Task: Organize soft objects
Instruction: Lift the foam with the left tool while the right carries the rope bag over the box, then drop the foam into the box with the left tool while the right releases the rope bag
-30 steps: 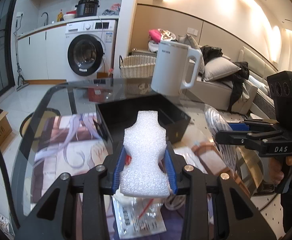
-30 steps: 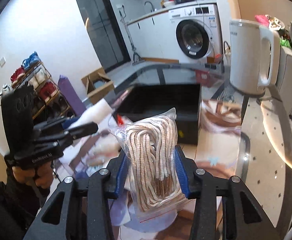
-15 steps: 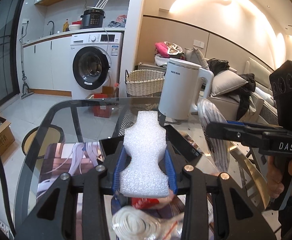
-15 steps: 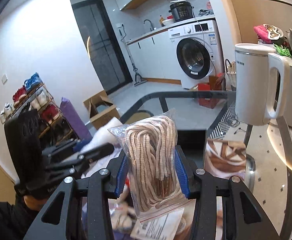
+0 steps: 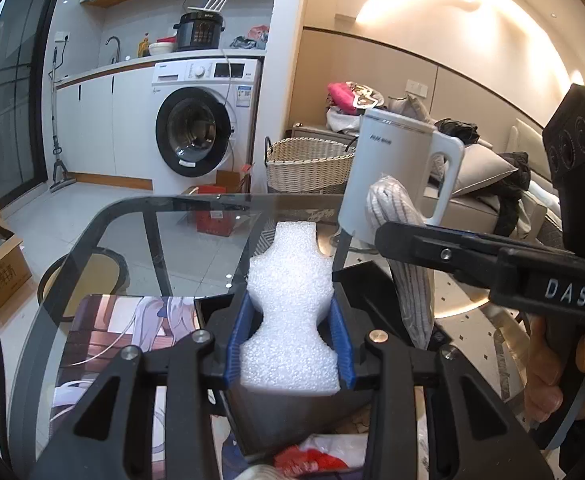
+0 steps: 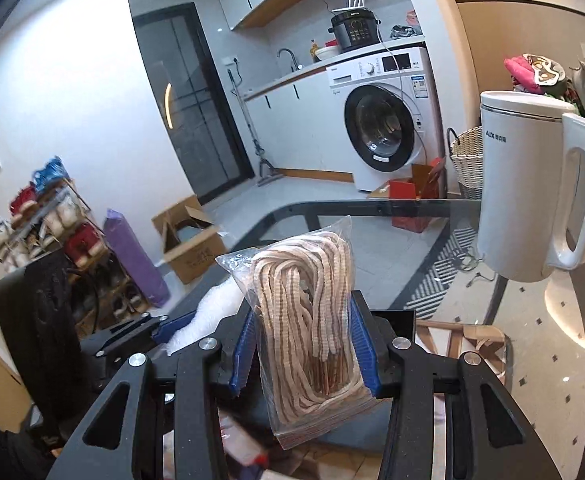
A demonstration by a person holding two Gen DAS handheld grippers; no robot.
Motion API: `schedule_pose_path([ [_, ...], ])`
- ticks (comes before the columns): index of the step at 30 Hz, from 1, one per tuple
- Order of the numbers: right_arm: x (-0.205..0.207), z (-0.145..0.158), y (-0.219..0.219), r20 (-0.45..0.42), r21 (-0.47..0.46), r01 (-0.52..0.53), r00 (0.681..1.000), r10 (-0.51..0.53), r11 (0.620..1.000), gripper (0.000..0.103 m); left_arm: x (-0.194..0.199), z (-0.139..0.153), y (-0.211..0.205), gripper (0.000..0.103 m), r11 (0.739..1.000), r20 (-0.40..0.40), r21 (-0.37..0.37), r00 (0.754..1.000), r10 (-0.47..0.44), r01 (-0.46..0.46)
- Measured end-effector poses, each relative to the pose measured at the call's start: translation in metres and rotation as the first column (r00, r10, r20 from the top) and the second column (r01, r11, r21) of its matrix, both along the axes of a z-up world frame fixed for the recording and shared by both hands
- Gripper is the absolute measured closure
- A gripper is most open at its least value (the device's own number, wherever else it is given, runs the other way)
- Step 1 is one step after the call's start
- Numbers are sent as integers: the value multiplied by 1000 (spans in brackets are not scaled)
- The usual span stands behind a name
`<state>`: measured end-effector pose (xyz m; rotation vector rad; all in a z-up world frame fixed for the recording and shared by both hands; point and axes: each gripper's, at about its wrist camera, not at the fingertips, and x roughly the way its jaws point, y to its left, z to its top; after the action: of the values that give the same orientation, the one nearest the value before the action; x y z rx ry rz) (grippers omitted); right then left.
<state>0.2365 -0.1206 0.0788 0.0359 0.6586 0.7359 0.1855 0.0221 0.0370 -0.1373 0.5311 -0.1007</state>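
- Left tool: blue pads pinched in on the narrow waist of a white foam block, so it's clamped, only as wide as the foam lets it. The block stands upright between the fingers, held up in the air over the near end of the black bin.
- Right tool: same deal, pads squeezed onto a clear plastic bag of coiled rope, beige and brown striped. The bag sticks up past the fingers and is also off the bench.
- In the left wrist view the right tool comes in from 3 o'clock, gripped by a hand, with the rope bag hanging at its tip just to the right of the foam.
- In the right wrist view the left tool sits at about 8 o'clock, with the foam just beside the bag.
- The glass bench carries a printed anime mat at 9 o'clock of the bin and a white kettle at 1 o'clock.
- A red and white packet peeks out at 6 o'clock under the left tool; can't tell what it is.
- Background: washing machine and wicker basket on the floor beyond the bench.
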Motion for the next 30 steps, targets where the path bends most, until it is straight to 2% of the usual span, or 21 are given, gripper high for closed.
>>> schedule_pose_path([
  [7,13,-25,16,41,-91,17,999,-13,996,59,12,-17,-1,67,1000,-36,-3,999,-7,7],
  [13,14,-52,23,37,-170,-5,999,11,986,59,18,-31,-5,67,999,-98,33,995,-29,32],
  [18,12,-64,31,22,-257,-21,999,28,966,60,17,-35,-16,67,988,-123,140,991,-43,61],
  [22,15,-69,38,-39,-338,-17,999,5,941,60,14,-35,-18,67,981,-138,177,989,-50,74],
  [26,17,-73,40,-98,-385,-21,995,-18,923,60,10,-32,-11,67,985,-151,147,986,-73,95],
  [28,19,-77,41,-128,-398,-27,991,-27,917,60,9,-33,-13,67,980,-153,164,985,-83,108],
  [30,17,-78,42,-146,-415,-30,989,-34,909,60,9,-33,-11,67,982,-153,151,984,-88,112],
])
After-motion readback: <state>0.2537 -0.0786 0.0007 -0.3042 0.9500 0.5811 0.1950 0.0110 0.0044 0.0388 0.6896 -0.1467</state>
